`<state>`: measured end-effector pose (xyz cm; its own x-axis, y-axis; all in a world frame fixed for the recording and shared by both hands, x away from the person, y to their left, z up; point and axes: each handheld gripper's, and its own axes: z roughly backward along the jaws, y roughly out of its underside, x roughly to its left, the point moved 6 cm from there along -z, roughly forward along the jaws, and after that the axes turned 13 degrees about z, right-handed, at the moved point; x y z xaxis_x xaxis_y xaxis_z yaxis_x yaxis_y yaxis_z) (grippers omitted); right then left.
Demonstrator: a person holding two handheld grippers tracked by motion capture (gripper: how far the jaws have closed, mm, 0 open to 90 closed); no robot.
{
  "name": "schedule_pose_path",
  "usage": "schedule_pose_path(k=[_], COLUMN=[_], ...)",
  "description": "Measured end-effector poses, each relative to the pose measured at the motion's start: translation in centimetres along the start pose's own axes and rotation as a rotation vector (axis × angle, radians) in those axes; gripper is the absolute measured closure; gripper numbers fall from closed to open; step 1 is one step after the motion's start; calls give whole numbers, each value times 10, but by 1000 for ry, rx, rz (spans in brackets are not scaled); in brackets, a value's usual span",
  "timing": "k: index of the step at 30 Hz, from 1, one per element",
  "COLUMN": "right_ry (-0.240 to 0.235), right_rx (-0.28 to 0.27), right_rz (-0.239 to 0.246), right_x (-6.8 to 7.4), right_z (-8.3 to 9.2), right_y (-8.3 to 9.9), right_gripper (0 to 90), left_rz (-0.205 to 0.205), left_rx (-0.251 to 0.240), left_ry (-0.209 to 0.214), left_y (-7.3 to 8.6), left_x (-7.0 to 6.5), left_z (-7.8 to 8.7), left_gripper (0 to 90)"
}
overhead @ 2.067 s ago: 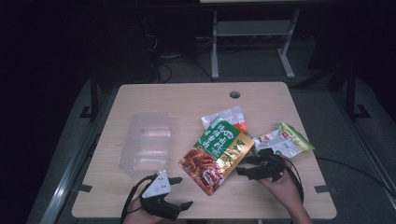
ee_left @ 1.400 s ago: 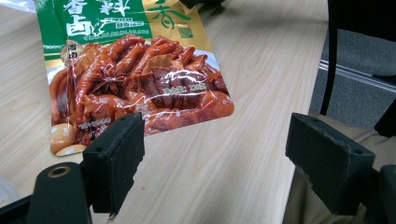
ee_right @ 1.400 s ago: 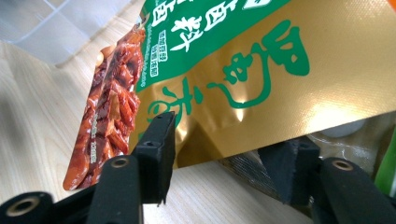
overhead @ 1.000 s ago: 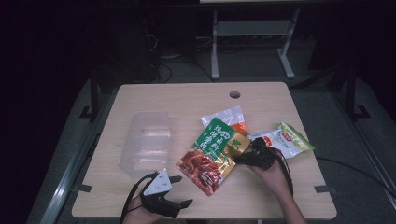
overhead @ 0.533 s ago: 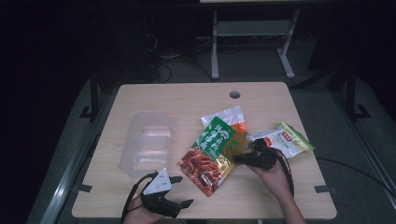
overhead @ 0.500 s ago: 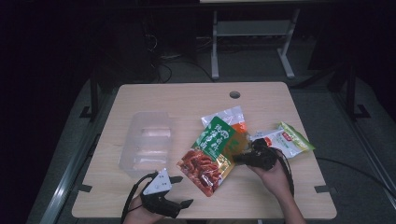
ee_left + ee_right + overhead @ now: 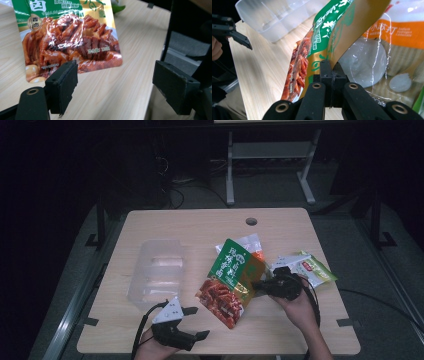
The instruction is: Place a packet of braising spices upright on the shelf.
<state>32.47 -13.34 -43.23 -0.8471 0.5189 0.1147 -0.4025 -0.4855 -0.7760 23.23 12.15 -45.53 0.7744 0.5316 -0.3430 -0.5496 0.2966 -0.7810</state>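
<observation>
right hand-held gripper [image 7: 261, 285], jaws pinched together, grips the right edge of the green-and-gold snack pouch [image 7: 229, 281] and tilts it up off the tabletop [image 7: 200, 225] at mid-width. left hand-held gripper [image 7: 194, 322] sits by the near edge, jaws wide apart and holding nothing, the pouch's lower corner just beyond them. clear plastic tray [image 7: 156, 272] lies toward the left edge; two more packets [image 7: 310, 269] lie toward the right edge.
</observation>
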Motion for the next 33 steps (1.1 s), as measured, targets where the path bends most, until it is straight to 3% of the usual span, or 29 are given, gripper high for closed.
schedule_pose_path(k=[6, 10, 15, 19, 20, 21, 31, 33], right_ry=[7, 2, 20, 35, 40, 43, 56, 55], right_rx=[13, 3, 1, 6, 1, 1, -15, -15], right_rz=[49, 56, 108, 129, 141, 138, 163, 156], right_x=[0, 0, 3, 4, 3, 3, -3, -3], right_z=[10, 15, 26, 35, 38, 41, 54, 53], right_y=[-5, -6, -10, -12, -13, -13, -12, -11], right_gripper=[900, 900, 900, 900, 900, 900, 900, 900], left_rz=[-26, -28, -7, -17, -17, -28, 52, 22], left_rx=[9, 5, -2, 2, 2, 6, 32, 56], left_ry=[-21, -27, -9, -79, -79, -142, -137, -138], left_y=[-14, -24, -44, -63, -63, -70, -91, -93], left_x=[-2, 0, 4, 14, 14, 22, 49, 51], left_z=[-2, -10, -30, -48, -48, -55, -88, -93], left_gripper=[205, 212, 212, 200, 186, 175, 204, 212])
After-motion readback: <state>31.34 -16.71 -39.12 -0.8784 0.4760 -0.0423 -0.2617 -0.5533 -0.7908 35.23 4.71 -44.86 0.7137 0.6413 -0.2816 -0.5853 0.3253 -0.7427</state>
